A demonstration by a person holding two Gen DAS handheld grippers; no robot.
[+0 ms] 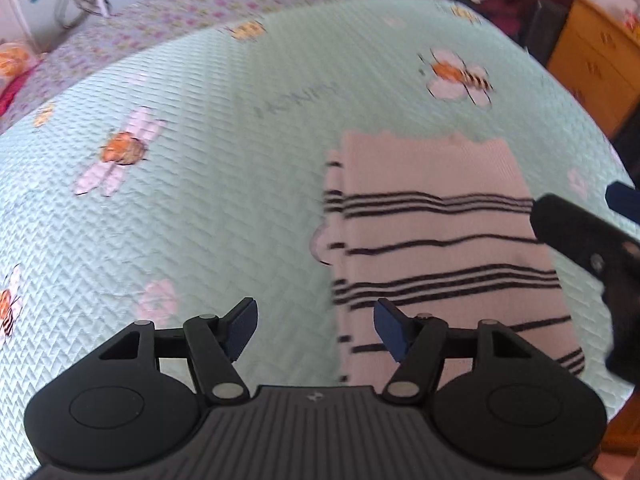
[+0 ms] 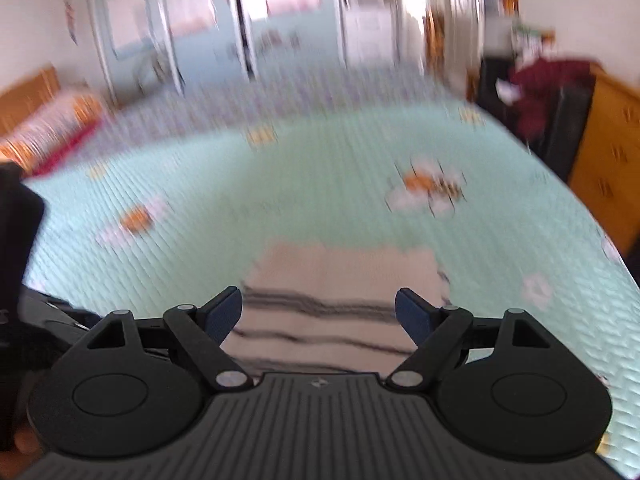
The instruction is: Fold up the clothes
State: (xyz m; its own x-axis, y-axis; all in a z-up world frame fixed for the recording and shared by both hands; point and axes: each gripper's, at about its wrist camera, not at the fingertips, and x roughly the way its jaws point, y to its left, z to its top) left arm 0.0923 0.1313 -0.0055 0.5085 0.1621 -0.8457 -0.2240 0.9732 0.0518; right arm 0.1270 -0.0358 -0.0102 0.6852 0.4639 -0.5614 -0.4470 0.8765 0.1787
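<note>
Through my left wrist camera, my left gripper hangs with jaws spread wide and empty; the folded striped garment lies flat on the mint bedspread, ahead of my right-hand finger. Through my blurred right wrist camera, my right gripper is likewise wide apart, holding nothing, with the garment straight ahead between its fingers.

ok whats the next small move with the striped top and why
Probably lower the left hand-held gripper onto the near left edge of the striped top and pinch it. Both grippers are open and empty, and the top lies as a long strip on the bed cover, seemingly needing another fold.
</note>
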